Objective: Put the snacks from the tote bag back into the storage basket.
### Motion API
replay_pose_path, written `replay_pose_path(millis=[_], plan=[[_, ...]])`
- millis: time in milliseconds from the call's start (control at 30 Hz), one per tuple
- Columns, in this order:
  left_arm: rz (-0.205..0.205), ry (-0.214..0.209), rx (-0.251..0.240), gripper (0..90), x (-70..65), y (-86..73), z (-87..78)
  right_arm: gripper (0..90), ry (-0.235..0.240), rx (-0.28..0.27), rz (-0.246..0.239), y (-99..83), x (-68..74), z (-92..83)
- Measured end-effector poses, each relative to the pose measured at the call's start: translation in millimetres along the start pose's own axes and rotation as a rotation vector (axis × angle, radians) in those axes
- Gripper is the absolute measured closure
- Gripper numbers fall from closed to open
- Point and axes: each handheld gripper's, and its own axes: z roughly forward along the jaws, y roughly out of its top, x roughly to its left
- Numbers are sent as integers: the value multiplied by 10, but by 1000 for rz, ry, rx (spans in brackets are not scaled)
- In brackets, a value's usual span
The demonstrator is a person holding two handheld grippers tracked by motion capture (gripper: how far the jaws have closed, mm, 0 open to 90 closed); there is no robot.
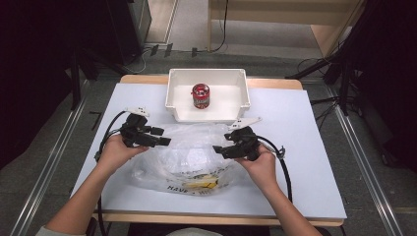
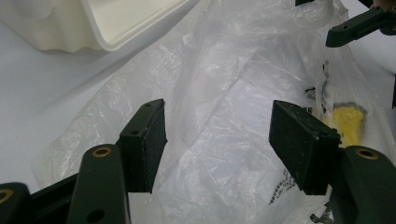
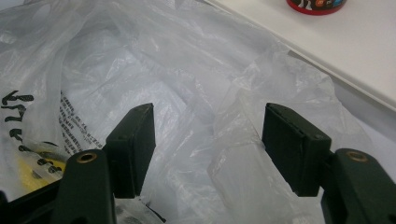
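Near the table's [image 1: 305,147] front edge, both wide-open, empty grippers [image 1: 162,140] [image 1: 219,149] should each pinch the plastic bag's [image 1: 189,160] rim.

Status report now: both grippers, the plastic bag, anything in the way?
Left gripper and right gripper open, either side of plastic bag. Bag crumpled on table, not gripped. Red can upright in white bin behind.

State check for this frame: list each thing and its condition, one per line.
Plastic bag: crumpled, lying flat on the table, not gripped.
Left gripper: open, over the bag.
Right gripper: open, over the bag.
White bin: upright, holding the can.
Red can: upright in the bin.
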Motion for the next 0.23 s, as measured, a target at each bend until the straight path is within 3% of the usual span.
replay_pose_path(millis=[233], plan=[[-3,1,-1,375,4,0,-7,354,-2,-3,3,2,-7,-8]])
